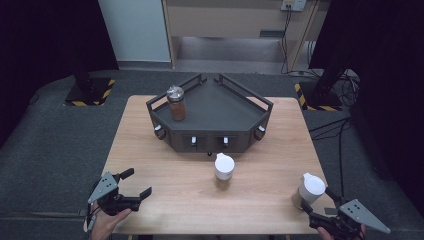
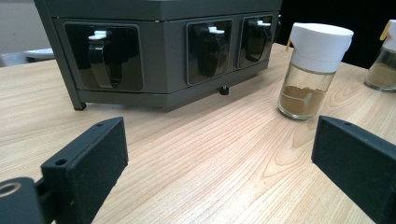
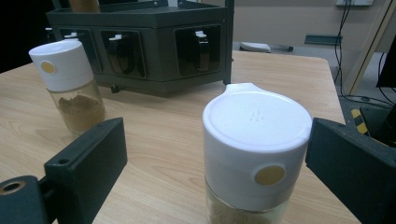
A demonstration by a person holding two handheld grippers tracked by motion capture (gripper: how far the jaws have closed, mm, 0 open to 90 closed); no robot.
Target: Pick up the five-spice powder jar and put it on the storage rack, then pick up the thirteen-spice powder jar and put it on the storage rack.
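A dark grey corner rack (image 1: 215,112) stands at the table's far middle, and a brown spice jar with a metal lid (image 1: 176,103) stands on its left side. A white-capped jar of brown powder (image 1: 224,170) stands in front of the rack; it is also seen ahead and to the right of my left gripper (image 2: 310,70). That left gripper (image 1: 137,183) is open near the front left edge, with nothing between its jaws (image 2: 219,158). A second white-capped jar (image 1: 310,190) stands at the front right. My right gripper (image 1: 318,201) is open, and this jar (image 3: 257,154) stands between its spread jaws without touching them.
The rack's front faces hold small black dispensers with white tabs (image 2: 105,58). Bare wooden table (image 1: 175,200) lies between the two grippers. Black stands with yellow-striped bases (image 1: 90,92) and cables (image 1: 330,127) sit on the floor beyond the table.
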